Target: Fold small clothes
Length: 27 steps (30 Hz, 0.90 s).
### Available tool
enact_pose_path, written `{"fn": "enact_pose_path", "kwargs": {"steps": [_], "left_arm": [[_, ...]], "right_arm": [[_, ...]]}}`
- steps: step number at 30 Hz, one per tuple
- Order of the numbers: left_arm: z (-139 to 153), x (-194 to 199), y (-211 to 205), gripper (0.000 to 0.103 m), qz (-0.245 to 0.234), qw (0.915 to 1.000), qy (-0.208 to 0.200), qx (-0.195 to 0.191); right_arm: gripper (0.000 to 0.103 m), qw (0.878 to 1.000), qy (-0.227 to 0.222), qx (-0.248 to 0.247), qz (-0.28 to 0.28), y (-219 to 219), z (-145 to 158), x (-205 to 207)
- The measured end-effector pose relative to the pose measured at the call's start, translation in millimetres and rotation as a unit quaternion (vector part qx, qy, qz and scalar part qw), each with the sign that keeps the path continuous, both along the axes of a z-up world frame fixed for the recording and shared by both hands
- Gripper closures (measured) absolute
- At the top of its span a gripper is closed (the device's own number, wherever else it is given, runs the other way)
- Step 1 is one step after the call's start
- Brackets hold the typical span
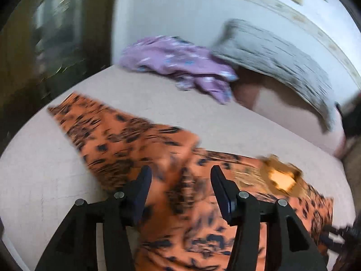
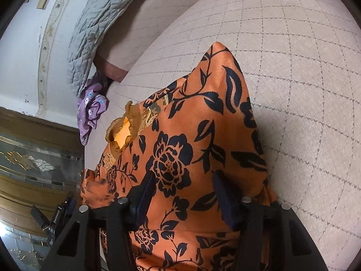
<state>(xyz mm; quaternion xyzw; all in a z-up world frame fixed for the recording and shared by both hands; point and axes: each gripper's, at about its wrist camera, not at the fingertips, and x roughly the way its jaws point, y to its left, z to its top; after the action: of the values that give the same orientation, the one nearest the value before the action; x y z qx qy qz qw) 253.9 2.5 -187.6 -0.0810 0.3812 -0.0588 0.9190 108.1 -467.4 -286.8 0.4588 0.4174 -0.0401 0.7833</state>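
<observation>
Orange floral top (image 2: 191, 140) spread on checked bed (image 2: 293, 67); right gripper (image 2: 183, 194) over it, jaws apart; purple garment (image 2: 90, 110) beside grey quilt (image 2: 94, 29).

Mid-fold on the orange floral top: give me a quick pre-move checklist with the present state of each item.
1. Orange floral garment lying on the bed sheet: ok.
2. Left gripper jaws apart over the fabric, pads not pressing: ok for a fresh grasp.
3. Right gripper jaws apart with fabric between them; whether the pads pinch it: cannot tell.
4. Gold neckline visible and facing up: ok.
5. Purple garment lying apart from the orange one, clear of the fold area: ok.
6. Left wrist view sharpness: not ok, blurred, so fine wrinkles near the left gripper cannot be judged.
</observation>
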Motion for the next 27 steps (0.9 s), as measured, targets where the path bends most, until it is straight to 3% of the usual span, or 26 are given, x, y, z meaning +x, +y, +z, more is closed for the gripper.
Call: {"fn": "enact_pose_path", "kwargs": {"steps": [4, 6, 8, 12, 14, 19, 25, 27], "left_arm": [[-16, 15, 47, 0.034, 0.084, 0.9954, 0.043, -0.017], [-23, 21, 74, 0.033, 0.124, 0.9899, 0.057, -0.038], [-32, 27, 106, 0.031, 0.169, 0.9807, 0.073, -0.065], [-55, 32, 163, 0.030, 0.249, 0.9538, 0.101, -0.135], [-66, 38, 180, 0.030, 0.258, 0.9447, 0.113, -0.168], [-69, 52, 190, 0.030, 0.235, 0.9465, 0.093, -0.201], [-77, 67, 205, 0.030, 0.225, 0.9312, 0.079, -0.276], [-77, 76, 210, 0.030, 0.228, 0.9283, 0.075, -0.284]], "right_arm": [[0.044, 1.000, 0.003, -0.012, 0.001, 4, 1, 2], [0.042, 1.000, 0.004, -0.019, 0.002, 7, 2, 3], [0.040, 1.000, 0.005, -0.028, 0.004, 9, 3, 4], [0.036, 0.999, 0.006, -0.045, 0.008, 15, 6, 6], [0.035, 0.999, 0.006, -0.049, 0.008, 17, 6, 7], [0.030, 0.999, 0.008, -0.053, 0.003, 19, 6, 9], [0.024, 0.997, 0.012, -0.074, 0.007, 27, 9, 14], [0.024, 0.997, 0.013, -0.075, 0.007, 27, 9, 15]]}}
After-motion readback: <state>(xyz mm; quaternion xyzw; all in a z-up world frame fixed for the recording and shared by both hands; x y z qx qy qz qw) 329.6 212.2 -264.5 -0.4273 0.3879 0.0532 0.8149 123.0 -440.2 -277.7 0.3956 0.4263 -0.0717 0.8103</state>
